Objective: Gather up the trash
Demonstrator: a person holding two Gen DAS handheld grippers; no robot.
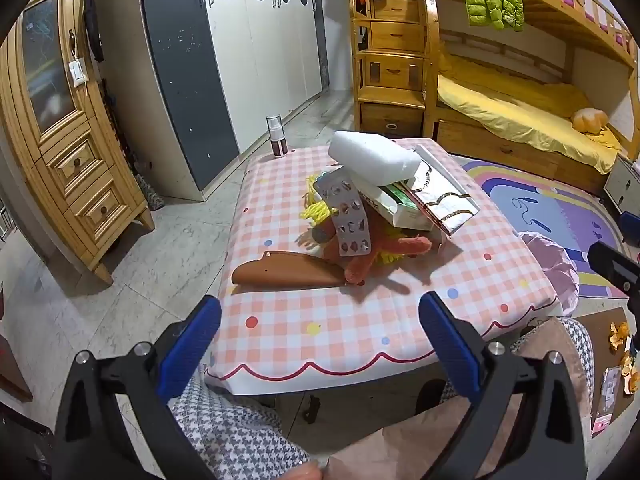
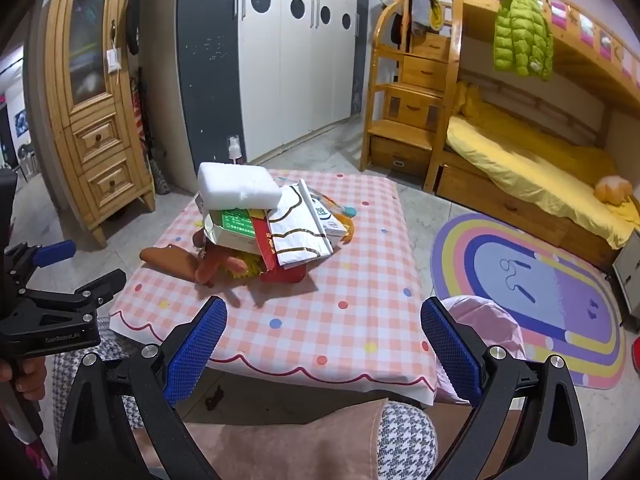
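Note:
A heap of trash lies mid-table on the pink checked tablecloth [image 1: 360,332]: a white foam block [image 1: 372,156] on top, a silver pill blister [image 1: 350,216], a green-and-white box [image 1: 400,208], a white foil pouch [image 1: 440,196], yellow and orange yarn [image 1: 384,252] and a brown leather piece [image 1: 284,274]. The right wrist view shows the same foam block [image 2: 236,190], box [image 2: 236,230], pouch [image 2: 300,232] and brown piece [image 2: 168,260]. My left gripper [image 1: 320,344] is open and empty at the table's near edge. My right gripper [image 2: 324,348] is open and empty, also short of the heap.
A spray bottle [image 1: 277,136] stands at the table's far left corner. A pink bag [image 2: 484,320] sits off the table's right edge. Orange peels [image 1: 620,336] lie on a board lower right. A wooden cabinet [image 1: 60,120], wardrobe, bunk bed [image 2: 540,168] and rainbow rug [image 2: 540,292] surround the table.

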